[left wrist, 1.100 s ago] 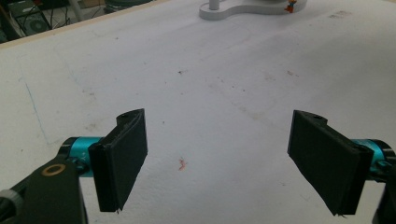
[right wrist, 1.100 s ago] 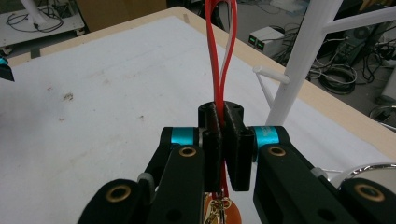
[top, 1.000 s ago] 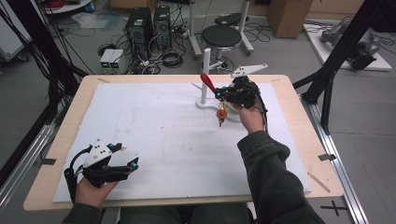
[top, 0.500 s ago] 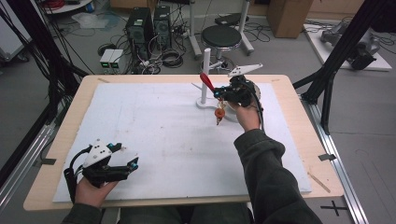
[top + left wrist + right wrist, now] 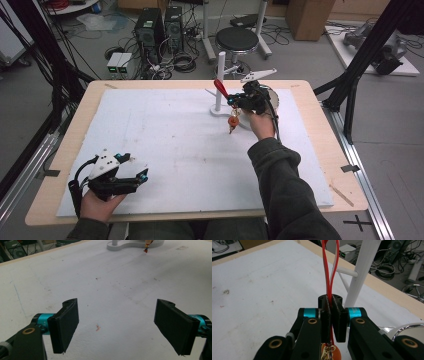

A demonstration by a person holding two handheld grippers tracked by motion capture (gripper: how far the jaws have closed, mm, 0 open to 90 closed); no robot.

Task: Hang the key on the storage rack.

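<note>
My right gripper [image 5: 235, 102] is shut on a red strap loop [image 5: 220, 89] next to the white peg stand [image 5: 219, 70] at the far middle of the table. In the right gripper view the two red bands [image 5: 329, 270] run up from between the closed pads [image 5: 340, 315], close to the stand's post [image 5: 362, 267]. An orange charm with small metal bits [image 5: 233, 120] hangs under the gripper [image 5: 332, 315]. Near the front left, my left gripper [image 5: 142, 175] rests with its jaws wide apart and nothing between them [image 5: 120, 325].
A white sheet [image 5: 165, 135] covers the wooden table [image 5: 320, 130]. A round dish with a shiny rim [image 5: 409, 328] sits just right of the right hand. The stand's flat base [image 5: 120, 245] lies far ahead of the left gripper. Computers, cables and a stool stand beyond the table.
The right hand has edged slightly left toward the stand, the strap still in its grip. The left hand has stayed where it was.
</note>
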